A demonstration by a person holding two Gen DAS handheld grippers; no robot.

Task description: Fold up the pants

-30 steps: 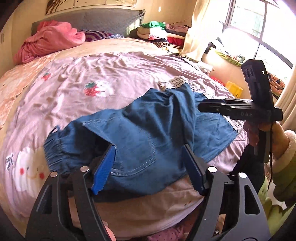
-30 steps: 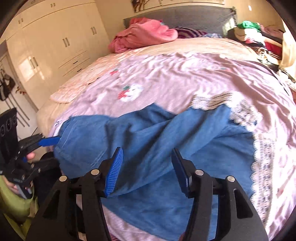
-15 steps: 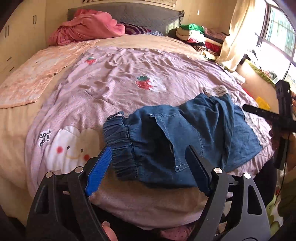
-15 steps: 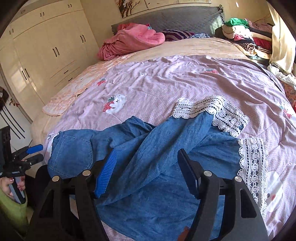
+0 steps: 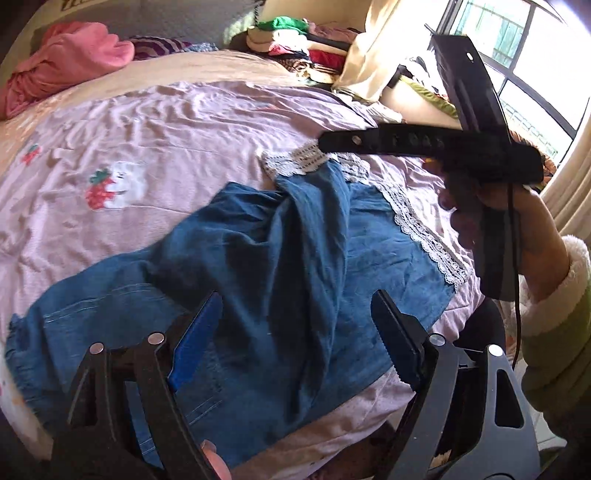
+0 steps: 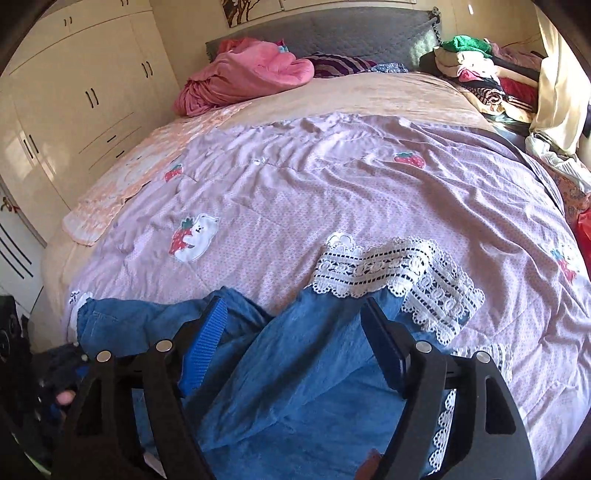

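Observation:
Blue denim pants (image 5: pixel 288 258) with white lace hems (image 6: pixel 388 269) lie rumpled on the lilac quilt (image 6: pixel 332 177) near the bed's front edge. One leg is thrown across the other. My left gripper (image 5: pixel 295 295) hovers open over the middle of the pants, holding nothing. My right gripper (image 6: pixel 294 301) is over the crossed leg just short of the lace hem; its jaws are opening and the pads do not press the denim below them. In the left wrist view the right gripper (image 5: pixel 328 142) shows side-on above the hems, held by a hand (image 5: pixel 517 221).
A pink blanket (image 6: pixel 251 74) lies bunched at the grey headboard (image 6: pixel 369 33). A pile of clothes (image 6: pixel 472 59) sits at the far right of the bed. White wardrobes (image 6: pixel 74 92) stand to the left, a window (image 5: pixel 535 55) and curtain to the right.
The left gripper swung out to the waistband end and came back over the middle of the pants. The right gripper moved along the leg toward the lace hem and its jaws widened.

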